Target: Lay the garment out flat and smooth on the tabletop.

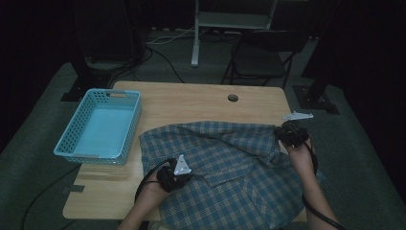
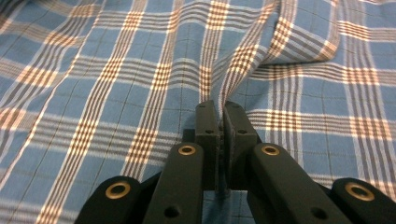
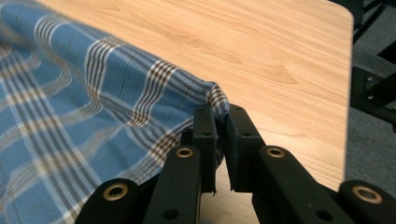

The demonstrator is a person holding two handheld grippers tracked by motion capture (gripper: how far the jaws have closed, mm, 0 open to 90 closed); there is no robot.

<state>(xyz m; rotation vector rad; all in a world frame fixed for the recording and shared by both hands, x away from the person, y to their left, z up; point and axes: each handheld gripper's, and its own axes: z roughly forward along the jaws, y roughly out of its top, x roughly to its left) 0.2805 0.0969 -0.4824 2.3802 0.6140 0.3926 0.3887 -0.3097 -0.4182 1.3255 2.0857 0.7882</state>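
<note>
two grippers work one plaid shirt (image 1: 230, 163). left gripper (image 1: 174, 175) sits at the near left part of the cloth, its jaws pinched together on a raised fold of the fabric, as the left gripper view (image 2: 219, 121) shows with the ridge of cloth running up from between the pads. right gripper (image 1: 291, 133) is at the far right edge of the shirt, near the table's right side; in the right gripper view (image 3: 218, 116) its jaws are closed on a bunched corner of the cloth, lifted a little over bare wood.

largest to smallest: one wooden table (image 1: 191, 103), light in colour, with one small round hole (image 1: 233, 97) near its far edge. one shirt, blue with white and brown checks, spreads across the near right half of the table and hangs over the near edge. one light blue plastic basket (image 1: 134, 127) with perforated walls stands at the far left corner of the table, just beside the shirt's left edge. two hands come in from the near side, one behind each gripper. one dark folding chair (image 1: 261, 60) stands on the floor beyond the table.
</note>
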